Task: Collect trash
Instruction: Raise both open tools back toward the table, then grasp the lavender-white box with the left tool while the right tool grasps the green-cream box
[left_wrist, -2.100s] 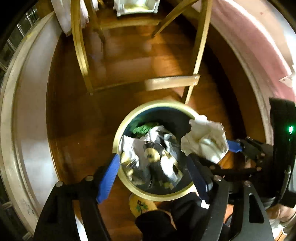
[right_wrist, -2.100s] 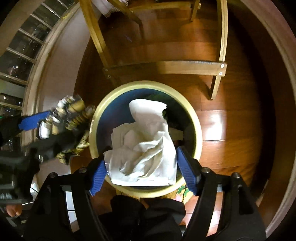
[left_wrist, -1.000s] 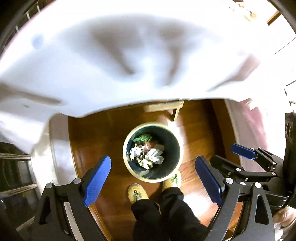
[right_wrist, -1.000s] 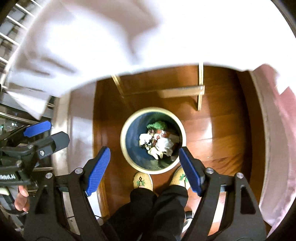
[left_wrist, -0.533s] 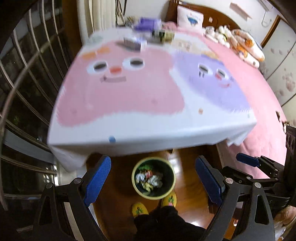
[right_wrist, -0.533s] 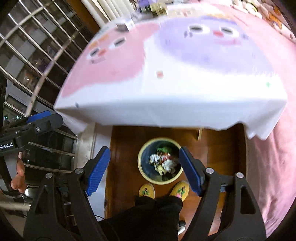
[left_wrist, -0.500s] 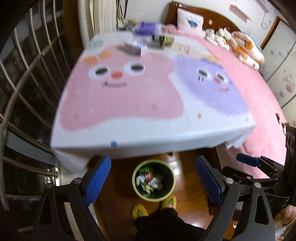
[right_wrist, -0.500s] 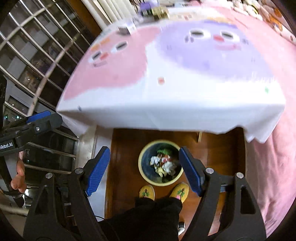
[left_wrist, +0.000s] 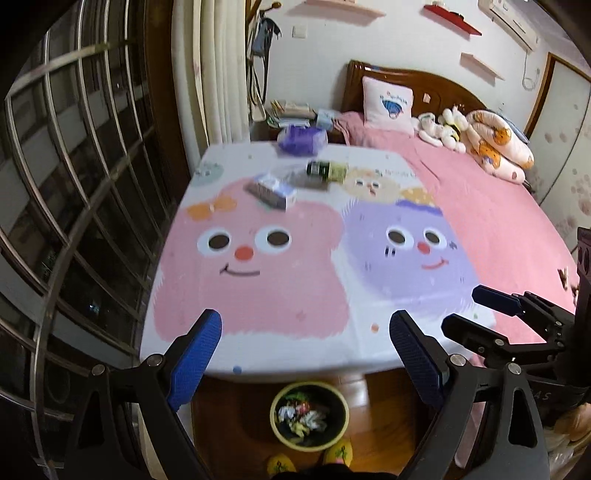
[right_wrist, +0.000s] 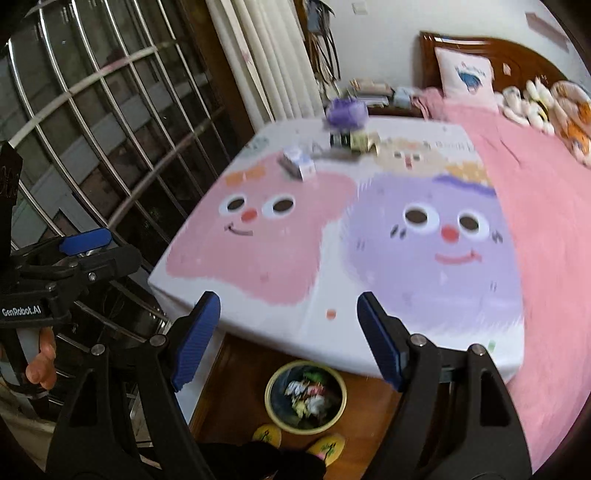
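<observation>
My left gripper (left_wrist: 306, 341) is open and empty, held above the near edge of the table. My right gripper (right_wrist: 288, 325) is open and empty too, beside it. The round bin (left_wrist: 309, 416) with a yellow rim stands on the wooden floor below the table edge and holds crumpled paper and wrappers; it also shows in the right wrist view (right_wrist: 306, 396). At the table's far end lie a small white-and-dark box (left_wrist: 271, 192), a dark bottle on its side (left_wrist: 327, 170) and a purple packet (left_wrist: 302, 139).
The table has a cloth (left_wrist: 280, 266) with pink and purple cartoon faces. A pink bed (left_wrist: 495, 206) with a pillow and plush toys lies to the right. A barred window (left_wrist: 74, 184) is at the left. My slippers (left_wrist: 338, 452) stand by the bin.
Both grippers dropped their trash into the bin, opened, then rose from the bin to above the table. The view now tilts up over the tabletop toward the far objects.
</observation>
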